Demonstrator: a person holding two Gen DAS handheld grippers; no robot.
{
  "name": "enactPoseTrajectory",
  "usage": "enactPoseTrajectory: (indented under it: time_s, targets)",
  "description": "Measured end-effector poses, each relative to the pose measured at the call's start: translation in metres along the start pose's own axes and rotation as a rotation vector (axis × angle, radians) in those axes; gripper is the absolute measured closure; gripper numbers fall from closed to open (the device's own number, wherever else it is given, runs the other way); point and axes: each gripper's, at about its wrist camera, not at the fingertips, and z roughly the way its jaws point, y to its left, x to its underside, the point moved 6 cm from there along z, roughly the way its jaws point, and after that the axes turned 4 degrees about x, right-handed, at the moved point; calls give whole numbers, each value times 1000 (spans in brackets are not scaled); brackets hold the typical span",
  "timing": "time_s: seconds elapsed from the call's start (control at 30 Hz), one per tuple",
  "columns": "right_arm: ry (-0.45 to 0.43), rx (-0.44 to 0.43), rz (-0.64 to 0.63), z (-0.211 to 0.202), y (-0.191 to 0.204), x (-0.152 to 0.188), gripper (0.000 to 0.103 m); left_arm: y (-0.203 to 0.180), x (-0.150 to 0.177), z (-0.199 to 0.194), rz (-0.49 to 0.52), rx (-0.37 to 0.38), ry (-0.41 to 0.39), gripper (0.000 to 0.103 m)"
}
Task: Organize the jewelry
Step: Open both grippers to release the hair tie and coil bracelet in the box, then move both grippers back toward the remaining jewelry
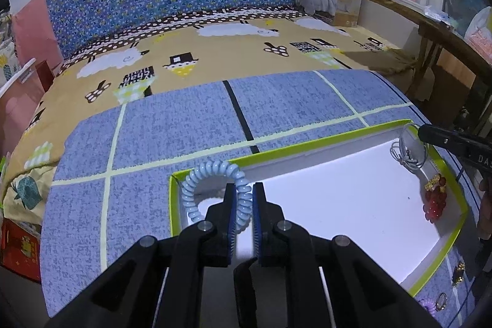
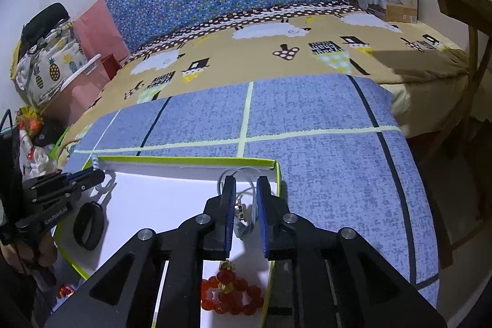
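Here left tool [image 1: 244,199] pinches blue coil band [image 1: 212,177] over tray [image 1: 307,145]; right tool [image 2: 246,189] parted, straddling clear bangle [image 2: 243,174].

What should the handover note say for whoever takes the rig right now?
Left gripper: shut on the blue spiral bracelet at the tray's far left corner.
Right gripper: open astride the clear bangle at the far right corner.
Done: red bead bracelet and black band lie in the tray.
Left: release the bracelet; small pieces remain on the mat outside the tray.
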Motion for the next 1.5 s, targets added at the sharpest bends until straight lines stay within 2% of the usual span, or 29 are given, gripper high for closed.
enactPoseTrajectory:
  time_s: [0.17,0.27,0.57,1.0,1.27,1.5]
  targets:
    - [-12,-4,0,-8,-1,1,86,2,3,-4,-24,14,-9,82]
    - [-26,-15,6,-15,-1,2,82,2,3,-10,-28,26,-22,81]
    - [-69,-49,3,-50,8,19,81,0,15,-46,-26,43,-75,80]
    - [-137,-42,-50,-120,29,70,81,-20,62,-125,-47,80,-183,80]
    - [-133,-41,-81,-148,46,108,81,-36,98,-148,-32,86,-181,80]
    - [-103,-49,-77,-155,54,138,81,-52,131,-152,-12,116,-142,80]
